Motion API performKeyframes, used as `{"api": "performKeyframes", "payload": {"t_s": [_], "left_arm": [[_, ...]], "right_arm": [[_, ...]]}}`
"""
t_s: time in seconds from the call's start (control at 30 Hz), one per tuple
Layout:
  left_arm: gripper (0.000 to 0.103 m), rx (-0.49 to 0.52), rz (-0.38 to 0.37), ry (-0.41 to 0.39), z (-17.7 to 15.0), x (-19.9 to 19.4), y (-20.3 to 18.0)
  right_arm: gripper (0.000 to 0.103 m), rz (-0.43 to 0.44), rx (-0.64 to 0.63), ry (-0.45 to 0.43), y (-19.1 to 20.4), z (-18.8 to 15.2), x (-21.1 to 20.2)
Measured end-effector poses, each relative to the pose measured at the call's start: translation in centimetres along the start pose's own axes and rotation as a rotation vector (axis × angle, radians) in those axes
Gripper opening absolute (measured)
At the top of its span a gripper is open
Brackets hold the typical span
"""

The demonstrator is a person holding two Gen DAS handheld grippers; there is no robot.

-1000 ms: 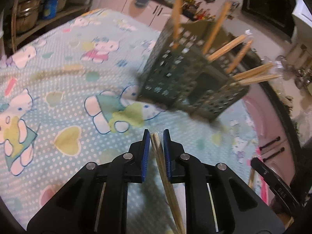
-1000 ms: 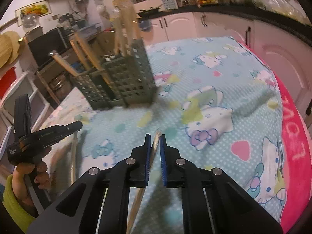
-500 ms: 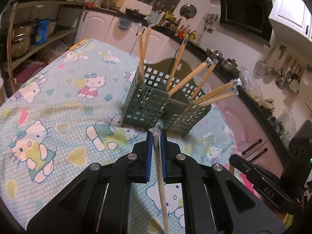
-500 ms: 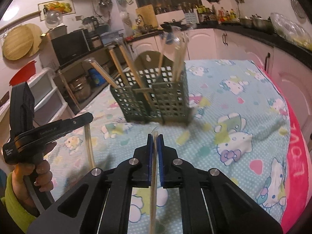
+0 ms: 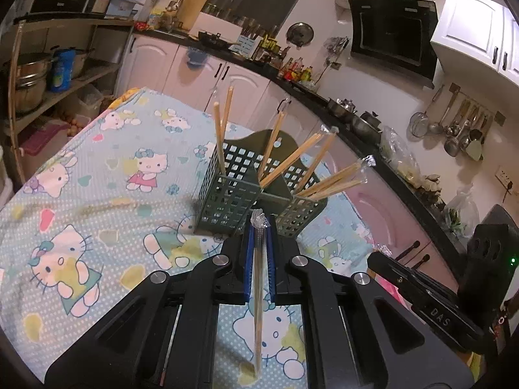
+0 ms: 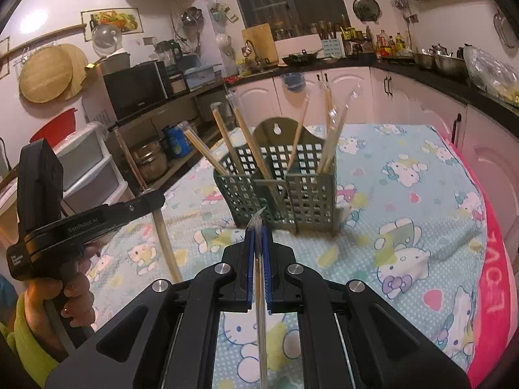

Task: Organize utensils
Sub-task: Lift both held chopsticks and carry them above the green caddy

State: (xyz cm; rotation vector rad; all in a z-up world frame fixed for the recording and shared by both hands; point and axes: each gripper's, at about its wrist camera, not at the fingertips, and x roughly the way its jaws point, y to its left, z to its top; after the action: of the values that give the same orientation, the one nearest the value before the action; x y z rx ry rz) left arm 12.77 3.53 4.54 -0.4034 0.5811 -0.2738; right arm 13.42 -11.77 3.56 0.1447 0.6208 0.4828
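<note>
Since the earlier frames both grippers have risen off the worktop, so the green perforated plastic utensil caddy (image 5: 256, 191) now sits lower and farther ahead in both wrist views, sharp instead of blurred. The left gripper's jaws have just been closing; they now pinch a pair of wooden chopsticks in a clear plastic sleeve (image 5: 259, 278).

The left gripper (image 5: 259, 227) is clenched on that pair, whose crimped wrapper end sticks out just past the blue pads, pointing toward the caddy, while the rest of the pair trails back under the gripper. The right gripper (image 6: 258, 230) is likewise clamped on a second sleeved pair of chopsticks (image 6: 259, 291), held the same way. Gripping near one end probably lets the long free part hang down, so it can be stood into a compartment.

The caddy stands upright on the worktop, which is covered by a pale blue cartoon-cat cloth (image 5: 97, 194). Its compartments already hold several sleeved chopstick pairs (image 5: 223, 136) that lean outward against the walls, because the slots are wider than the sticks. In the right wrist view the person's hand (image 6: 61, 295) holds the left gripper's handle on the near left of the caddy.

Both carried pairs are near the caddy's front side, not yet over it. The step in hand appears to be carrying them to the compartments.
</note>
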Motion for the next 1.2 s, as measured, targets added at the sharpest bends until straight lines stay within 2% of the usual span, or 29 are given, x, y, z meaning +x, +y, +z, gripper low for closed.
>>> {"api": "performKeyframes", "payload": {"t_s": [0.8,1.2], "left_arm": [[0.002,0.102,-0.025,-0.081,4.0,-1.3,-3.0],[0.002,0.155,-0.015,-0.101,6.8,-0.1,-4.2]], "right_arm": [[0.005,0.015,-0.028,-0.116,1.7,3.7,-1.6],[0.005,0.003,-0.054,-0.172,2.0,6.3,-2.3]]}}
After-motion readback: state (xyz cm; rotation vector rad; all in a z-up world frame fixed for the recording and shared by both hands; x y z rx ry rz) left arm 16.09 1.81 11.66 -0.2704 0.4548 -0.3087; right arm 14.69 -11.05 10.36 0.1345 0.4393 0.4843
